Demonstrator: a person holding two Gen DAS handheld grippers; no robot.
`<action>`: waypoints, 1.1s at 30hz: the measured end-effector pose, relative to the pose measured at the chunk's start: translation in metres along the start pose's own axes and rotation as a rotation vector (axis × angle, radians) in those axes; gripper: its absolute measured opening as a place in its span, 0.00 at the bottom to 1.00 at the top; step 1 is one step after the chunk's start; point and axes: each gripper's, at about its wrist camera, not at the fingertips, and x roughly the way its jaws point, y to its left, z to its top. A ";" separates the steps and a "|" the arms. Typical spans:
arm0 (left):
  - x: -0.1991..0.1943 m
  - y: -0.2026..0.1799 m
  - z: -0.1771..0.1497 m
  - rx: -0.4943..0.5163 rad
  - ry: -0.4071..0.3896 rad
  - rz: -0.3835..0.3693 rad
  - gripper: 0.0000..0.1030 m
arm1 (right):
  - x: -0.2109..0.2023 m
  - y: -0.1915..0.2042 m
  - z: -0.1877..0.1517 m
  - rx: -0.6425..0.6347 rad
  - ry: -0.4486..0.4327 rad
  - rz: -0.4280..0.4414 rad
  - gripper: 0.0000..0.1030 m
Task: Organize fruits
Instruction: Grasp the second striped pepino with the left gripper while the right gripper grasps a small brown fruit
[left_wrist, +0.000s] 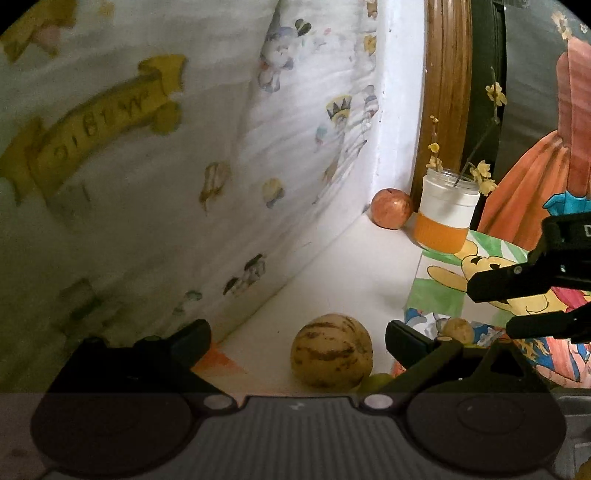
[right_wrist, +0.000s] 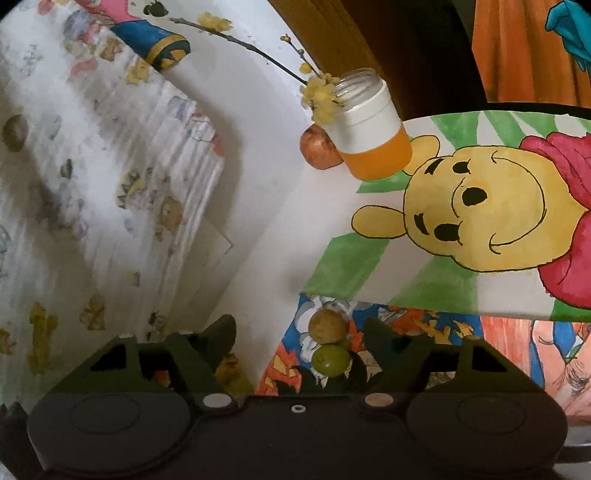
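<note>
Your left gripper (left_wrist: 297, 334) has its jaws wide apart and empty; the striped tan round melon (left_wrist: 331, 350) lies on the white table (left_wrist: 354, 269) between them, its lower edge cut off by the gripper body. A green fruit (left_wrist: 376, 382) beside it is mostly hidden. Your right gripper (right_wrist: 301, 334) is likewise spread wide and empty, over the small tan round fruit (right_wrist: 327, 325) touching the small green round fruit (right_wrist: 331, 360) on the cartoon sheet (right_wrist: 406, 332). The red apple (right_wrist: 319, 149) is partly hidden behind the white-and-orange jar (right_wrist: 373, 136) of yellow flower sprigs. Open table lies between the melon and apple; the patterned cloth wall (left_wrist: 166, 184) bounds the left.
</note>
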 end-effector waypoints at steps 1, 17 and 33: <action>0.002 0.000 -0.001 0.000 0.006 -0.006 0.99 | 0.002 -0.001 0.000 0.000 -0.003 -0.010 0.73; 0.008 0.008 -0.007 -0.032 0.013 -0.068 0.82 | 0.025 0.006 -0.008 -0.138 -0.012 -0.116 0.50; 0.011 0.016 -0.010 -0.106 0.045 -0.156 0.57 | 0.033 0.002 -0.009 -0.122 -0.001 -0.080 0.29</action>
